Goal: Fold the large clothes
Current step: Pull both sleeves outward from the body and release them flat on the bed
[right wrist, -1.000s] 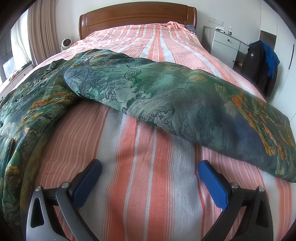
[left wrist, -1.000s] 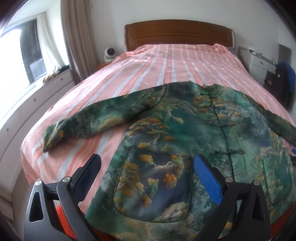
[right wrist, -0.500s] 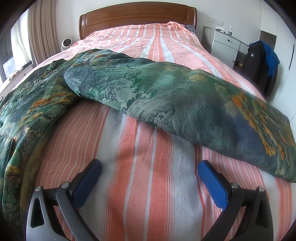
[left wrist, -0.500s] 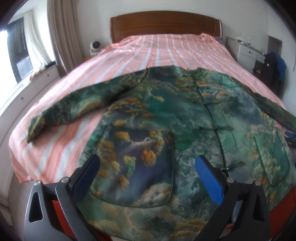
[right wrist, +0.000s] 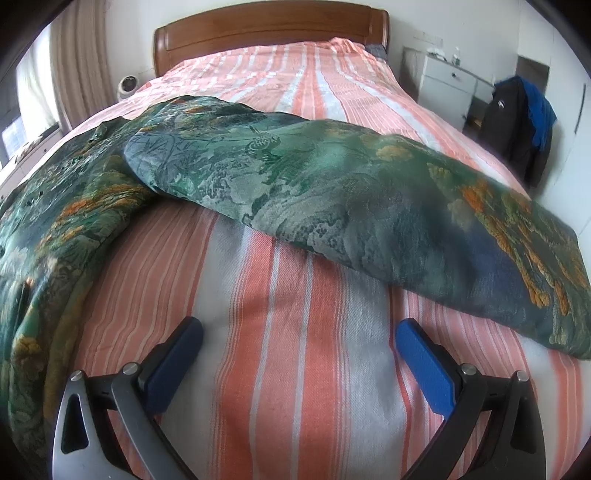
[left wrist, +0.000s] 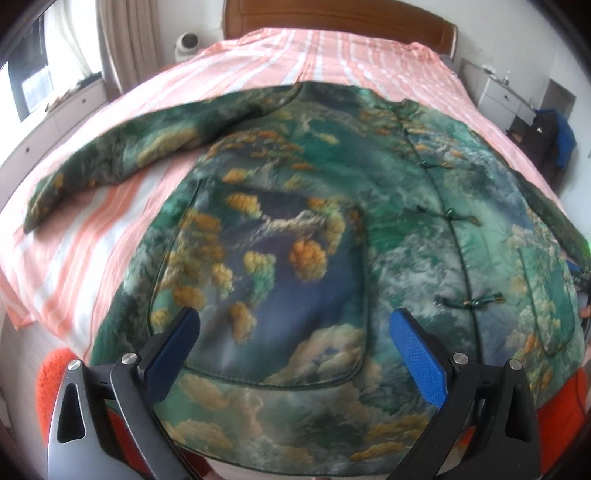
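A large green jacket [left wrist: 332,206] with orange and blue cloud print lies spread flat, front up and buttoned, on the striped bed [left wrist: 314,55]. Its left sleeve [left wrist: 110,158] stretches out to the left. My left gripper [left wrist: 293,328] is open and empty, just above the jacket's lower hem, over the left patch pocket [left wrist: 266,295]. In the right wrist view the jacket's right sleeve [right wrist: 369,199] lies across the bed, its cuff at the right. My right gripper [right wrist: 299,339] is open and empty over bare striped sheet [right wrist: 295,369], short of the sleeve.
A wooden headboard [right wrist: 269,29] stands at the far end. A white dresser [right wrist: 450,81] and a chair with dark and blue clothes [right wrist: 521,122] are at the right. A window and curtain [left wrist: 107,44] are at the left. Something orange [left wrist: 51,376] shows below the bed's near edge.
My left gripper has moved right and closer in over the jacket's lower front, so the pocket now fills the view. The right gripper has stayed still.
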`<state>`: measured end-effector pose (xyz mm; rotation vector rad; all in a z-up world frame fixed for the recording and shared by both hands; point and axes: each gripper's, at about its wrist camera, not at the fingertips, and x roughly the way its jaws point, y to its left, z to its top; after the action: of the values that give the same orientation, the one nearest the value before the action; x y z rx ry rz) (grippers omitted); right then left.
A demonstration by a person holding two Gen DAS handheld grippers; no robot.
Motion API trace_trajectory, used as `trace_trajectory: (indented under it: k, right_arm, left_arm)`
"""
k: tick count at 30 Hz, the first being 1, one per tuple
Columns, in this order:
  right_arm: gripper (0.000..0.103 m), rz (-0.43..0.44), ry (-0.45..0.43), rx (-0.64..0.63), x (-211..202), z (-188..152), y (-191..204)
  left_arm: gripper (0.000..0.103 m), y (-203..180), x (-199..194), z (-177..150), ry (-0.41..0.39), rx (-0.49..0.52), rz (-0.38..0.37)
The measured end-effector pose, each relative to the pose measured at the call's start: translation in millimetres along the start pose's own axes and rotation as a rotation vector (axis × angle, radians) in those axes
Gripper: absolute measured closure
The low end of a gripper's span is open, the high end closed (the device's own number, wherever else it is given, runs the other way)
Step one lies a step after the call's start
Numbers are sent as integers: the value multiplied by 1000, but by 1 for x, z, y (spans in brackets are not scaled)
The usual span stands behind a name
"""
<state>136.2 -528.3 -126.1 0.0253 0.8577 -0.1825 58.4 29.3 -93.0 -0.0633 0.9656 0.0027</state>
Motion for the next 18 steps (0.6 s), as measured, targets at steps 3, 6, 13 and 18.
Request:
trace_trajectory:
  k: [3,6,13,18]
  right_arm:
    - [0,24,31,42,-3,2,0]
    - [0,51,32,75,-13,-2,1]
    - [0,-118,-114,271,-109,-31,47]
    - [0,-131,-244,251,-168,-64,110]
  left_arm:
    - [1,2,0,-2,-3,-1,8]
    - [1,5,-5,0,-20,-13,-16]
    - [1,11,-27,-3,-162,-17,-32]
    - [1,2,-32,-1,-213,17,-15]
